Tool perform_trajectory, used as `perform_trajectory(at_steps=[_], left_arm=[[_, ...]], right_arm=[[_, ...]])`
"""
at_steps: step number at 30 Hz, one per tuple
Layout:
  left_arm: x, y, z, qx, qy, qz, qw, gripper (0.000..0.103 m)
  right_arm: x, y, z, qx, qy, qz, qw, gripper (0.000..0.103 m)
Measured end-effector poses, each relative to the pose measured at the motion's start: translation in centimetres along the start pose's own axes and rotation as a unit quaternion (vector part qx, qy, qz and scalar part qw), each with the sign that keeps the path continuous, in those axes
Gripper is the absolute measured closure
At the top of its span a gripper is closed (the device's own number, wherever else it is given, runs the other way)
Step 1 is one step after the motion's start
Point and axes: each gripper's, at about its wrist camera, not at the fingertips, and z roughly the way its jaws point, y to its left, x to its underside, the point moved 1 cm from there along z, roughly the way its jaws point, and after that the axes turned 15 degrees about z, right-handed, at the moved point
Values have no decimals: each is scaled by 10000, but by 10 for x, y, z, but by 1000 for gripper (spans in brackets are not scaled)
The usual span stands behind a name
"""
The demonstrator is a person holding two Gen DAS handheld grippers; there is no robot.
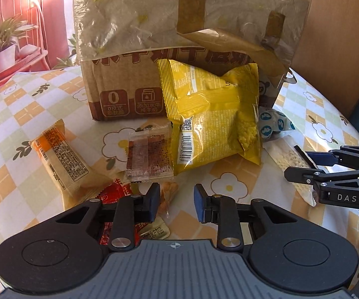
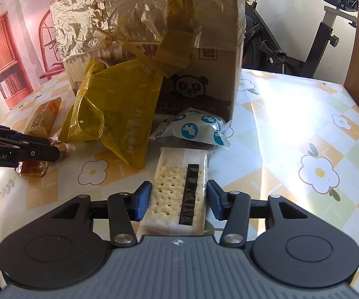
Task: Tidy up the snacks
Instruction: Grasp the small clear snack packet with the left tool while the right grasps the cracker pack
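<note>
Right hand-held gripper (image 2: 179, 200): nearest in the right wrist view; blue pads flank the cracker packet (image 2: 179, 191) on both long sides, left pad touching, right pad at the wrapper edge; judged clamped on it, the packet resting on the worktop (image 2: 291, 129).
Left hand-held gripper (image 1: 177, 203): jaws narrowed with a clear gap; the small amber snack (image 1: 167, 195) sits against the left pad only, so not gripped.
Under the left hand-held gripper: red sachet (image 1: 116, 193) and gold-wrapped piece (image 1: 154, 233), loose on the worktop.
Middle ground, left wrist view: orange bar (image 1: 59, 160), clear packet of brown slices (image 1: 149, 158), and large yellow bag (image 1: 212, 122), the bag leaning against the cardboard box (image 1: 119, 92).
Middle ground, right wrist view: blue-spotted white wrapper (image 2: 197, 129), lying just beyond the cracker packet and at the foot of the box.
Far: cardboard box, upright, draped in crumpled film and brown tape; whether anything is inside cannot be told.
Done: nothing visibly sorted; every snack lies scattered in front of the box.
Left: judged nearly the whole task; the cracker packet is the first item in hand, all others not yet collected.
</note>
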Motion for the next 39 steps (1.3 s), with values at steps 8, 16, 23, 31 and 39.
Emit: perform_trajectory(at_steps=[8,16,23,31,39], left_arm=[[-1,1,14,-209,128,65,9997,75],[1,-5,13,-276,99,79,9995,85],[2,-20,2,35,-52,151,9999,85],[10,-31,4,0,33,235,9997,85],[10,-30,4,-60,17,239,9997,85]], right_arm=[[1,0,0,-33,-22,26,10000,52],[1,0,-1,-33,-33,42,10000,52],[-5,4,5,88,-7,44,10000,51],[-3,4,5,92,-14,52,9999,52],[-2,3,4,105,-31,68,9999,52]])
